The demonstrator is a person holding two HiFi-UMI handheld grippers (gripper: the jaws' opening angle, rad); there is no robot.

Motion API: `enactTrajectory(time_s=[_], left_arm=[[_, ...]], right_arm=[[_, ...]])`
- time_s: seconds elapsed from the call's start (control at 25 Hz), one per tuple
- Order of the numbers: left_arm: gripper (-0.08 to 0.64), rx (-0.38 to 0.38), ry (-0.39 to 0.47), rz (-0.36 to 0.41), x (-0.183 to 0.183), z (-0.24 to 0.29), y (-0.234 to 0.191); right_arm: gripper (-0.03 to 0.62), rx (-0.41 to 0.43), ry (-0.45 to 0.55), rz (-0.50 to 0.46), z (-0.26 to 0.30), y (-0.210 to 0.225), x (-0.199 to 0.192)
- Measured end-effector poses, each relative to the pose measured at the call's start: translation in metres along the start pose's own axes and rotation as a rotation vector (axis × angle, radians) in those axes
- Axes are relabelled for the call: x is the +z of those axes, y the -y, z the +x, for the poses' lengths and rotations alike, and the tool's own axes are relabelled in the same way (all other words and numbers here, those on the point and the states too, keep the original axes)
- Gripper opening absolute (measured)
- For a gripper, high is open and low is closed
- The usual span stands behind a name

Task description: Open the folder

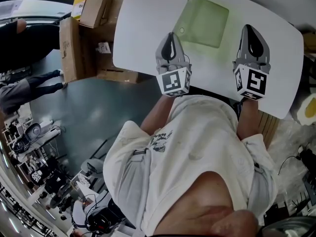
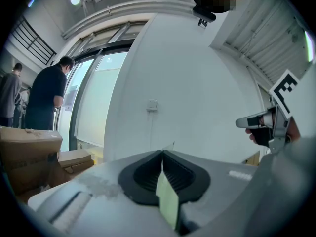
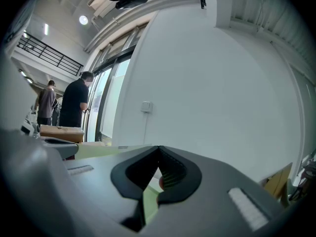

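Observation:
A pale green translucent folder (image 1: 202, 19) lies flat on the white table (image 1: 143, 28). My left gripper (image 1: 170, 39) is at the folder's near left corner, pointing level. In the left gripper view (image 2: 163, 154) its jaws are shut on a thin pale green sheet (image 2: 168, 201), the folder's edge, and a clear corner pokes up past the tips. My right gripper (image 1: 253, 36) hovers over bare table to the right of the folder. Its tips (image 3: 158, 149) meet, shut, with nothing seen pinched. The folder (image 3: 94, 149) lies to its left.
Cardboard boxes (image 1: 81, 38) stand on the floor left of the table. People stand by the glass doors (image 2: 47, 100). A white wall with a switch plate (image 2: 152, 104) is ahead. The table's near edge (image 1: 207, 90) is right against my body.

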State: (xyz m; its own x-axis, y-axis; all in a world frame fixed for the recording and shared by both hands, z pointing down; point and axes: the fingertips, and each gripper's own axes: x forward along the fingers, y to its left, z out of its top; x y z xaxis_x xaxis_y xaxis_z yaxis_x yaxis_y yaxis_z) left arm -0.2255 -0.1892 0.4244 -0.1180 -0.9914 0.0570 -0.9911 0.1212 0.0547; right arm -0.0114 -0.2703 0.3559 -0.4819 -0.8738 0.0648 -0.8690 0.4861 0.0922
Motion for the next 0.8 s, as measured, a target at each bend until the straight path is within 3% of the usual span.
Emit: enactTrajectory(time_s=[0.8], left_arm=[[0.02, -0.028, -0.004, 0.012, 0.0051, -0.0027, 0.0064]], right_arm=[[0.002, -0.008, 0.004, -0.004, -0.0042, -0.0014, 0.0051]])
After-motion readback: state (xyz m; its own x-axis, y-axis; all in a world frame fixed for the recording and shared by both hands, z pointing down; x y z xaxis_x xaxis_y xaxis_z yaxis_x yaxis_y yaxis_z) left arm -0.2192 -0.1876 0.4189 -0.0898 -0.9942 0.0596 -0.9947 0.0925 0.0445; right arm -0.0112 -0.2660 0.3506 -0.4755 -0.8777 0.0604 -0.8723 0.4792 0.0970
